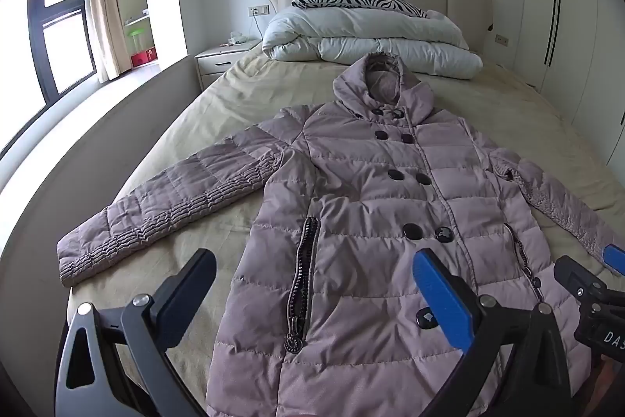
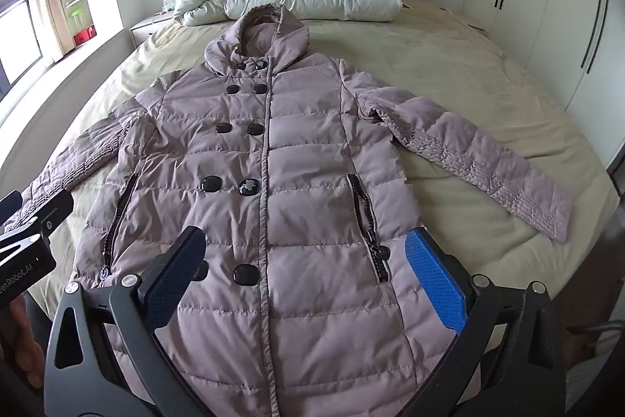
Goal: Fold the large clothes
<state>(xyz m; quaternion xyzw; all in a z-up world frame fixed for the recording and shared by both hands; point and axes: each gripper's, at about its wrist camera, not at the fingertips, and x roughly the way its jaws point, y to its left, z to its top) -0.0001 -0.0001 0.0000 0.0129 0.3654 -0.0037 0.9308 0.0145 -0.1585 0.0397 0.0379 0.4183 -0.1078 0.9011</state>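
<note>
A mauve hooded puffer coat (image 1: 375, 190) lies flat, front up, on the bed, hood toward the headboard, both sleeves spread out to the sides. It also shows in the right wrist view (image 2: 273, 163). My left gripper (image 1: 312, 272) is open and empty, held above the coat's lower left part near its zip pocket (image 1: 302, 276). My right gripper (image 2: 304, 253) is open and empty above the coat's lower middle. The right gripper also shows at the right edge of the left wrist view (image 1: 597, 284), and the left gripper at the left edge of the right wrist view (image 2: 27, 233).
The bed (image 2: 488, 73) has a beige sheet. A folded white duvet (image 1: 371, 42) and a zebra pillow (image 1: 351, 0) lie at the headboard. A nightstand (image 1: 222, 59) and a window stand to the left, white wardrobes (image 2: 547, 6) to the right.
</note>
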